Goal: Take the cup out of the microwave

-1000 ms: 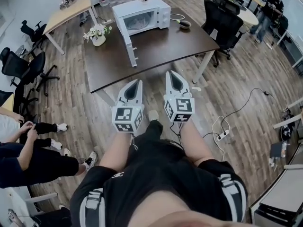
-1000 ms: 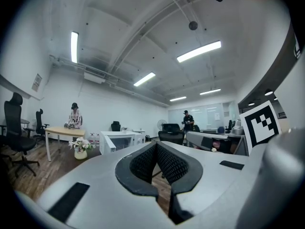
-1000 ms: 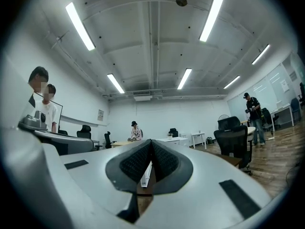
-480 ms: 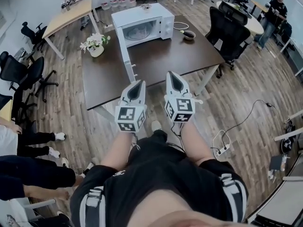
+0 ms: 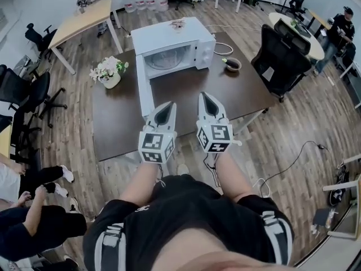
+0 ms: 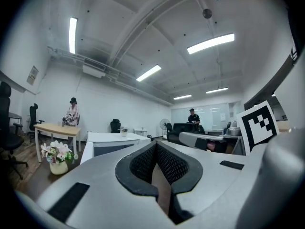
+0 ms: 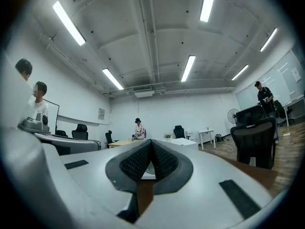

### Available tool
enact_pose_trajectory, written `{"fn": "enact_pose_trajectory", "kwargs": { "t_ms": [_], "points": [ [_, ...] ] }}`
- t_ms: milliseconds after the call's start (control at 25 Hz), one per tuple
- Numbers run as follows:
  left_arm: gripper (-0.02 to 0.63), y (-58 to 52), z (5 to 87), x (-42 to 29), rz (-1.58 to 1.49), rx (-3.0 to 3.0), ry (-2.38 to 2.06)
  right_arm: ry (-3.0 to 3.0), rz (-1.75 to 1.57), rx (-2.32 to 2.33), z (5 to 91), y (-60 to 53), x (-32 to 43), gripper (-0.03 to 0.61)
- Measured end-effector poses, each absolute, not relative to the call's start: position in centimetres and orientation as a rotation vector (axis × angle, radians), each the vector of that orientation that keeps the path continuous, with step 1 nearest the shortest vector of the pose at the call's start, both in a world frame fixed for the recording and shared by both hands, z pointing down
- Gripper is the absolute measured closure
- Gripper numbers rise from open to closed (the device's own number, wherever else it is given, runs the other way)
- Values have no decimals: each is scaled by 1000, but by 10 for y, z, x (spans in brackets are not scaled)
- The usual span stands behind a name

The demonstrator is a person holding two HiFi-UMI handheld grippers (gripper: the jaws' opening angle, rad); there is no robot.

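1. As seen from the head view, the left gripper and the right gripper are held side by side over the near edge of the dark table, both pointed at the microwave.
2. The left gripper is closed: in the left gripper view its ribbed pads meet at the tips, and nothing is held between them.
3. The right gripper is likewise closed to the tips, with nothing clamped between its pads.
4. The microwave is set at the far half of the table, well apart from both grippers. Its door is swung fully open toward the person, and the door's free end lies just left of the left gripper's tip.
5. The cup cannot be made out in any view. Only a pale round shape is visible in the open cavity, which lies ahead of both grippers, slightly left of the line between them.
6. In the left gripper view the microwave is seen just left of the closed tips, at about their height.
7. A small item, too small to identify, rests on top of the microwave.
8. A pot of flowers stands on the table to the left of the door, and a small dark bowl to the right of the microwave.
9. A black office chair stands at the table's right end.
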State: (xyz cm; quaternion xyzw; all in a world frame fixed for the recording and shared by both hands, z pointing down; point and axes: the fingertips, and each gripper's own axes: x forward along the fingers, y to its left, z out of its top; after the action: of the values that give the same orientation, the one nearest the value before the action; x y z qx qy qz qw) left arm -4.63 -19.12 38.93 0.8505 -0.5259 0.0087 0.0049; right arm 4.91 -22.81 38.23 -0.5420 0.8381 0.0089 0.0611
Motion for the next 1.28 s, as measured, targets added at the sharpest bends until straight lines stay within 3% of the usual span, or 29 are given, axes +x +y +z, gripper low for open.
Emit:
{"fn": "enact_pose_trajectory", "kwargs": {
  "t_ms": [400, 1160, 1200, 1280],
  "points": [
    [612, -305, 377, -56, 45, 2621, -1727, 2595, -22, -1535, 378, -352, 28, 577],
    [612, -347, 389, -87, 68, 2291, -2100, 2665, -8, -1324, 368, -431, 10, 577],
    [612, -349, 390, -88, 68, 2283, -2108, 2660, -5, -1309, 368, -434, 10, 556],
    [612, -353, 390, -91, 63, 2268, -2121, 2668, -32, -1235, 369, -441, 4, 280]
  ]
}}
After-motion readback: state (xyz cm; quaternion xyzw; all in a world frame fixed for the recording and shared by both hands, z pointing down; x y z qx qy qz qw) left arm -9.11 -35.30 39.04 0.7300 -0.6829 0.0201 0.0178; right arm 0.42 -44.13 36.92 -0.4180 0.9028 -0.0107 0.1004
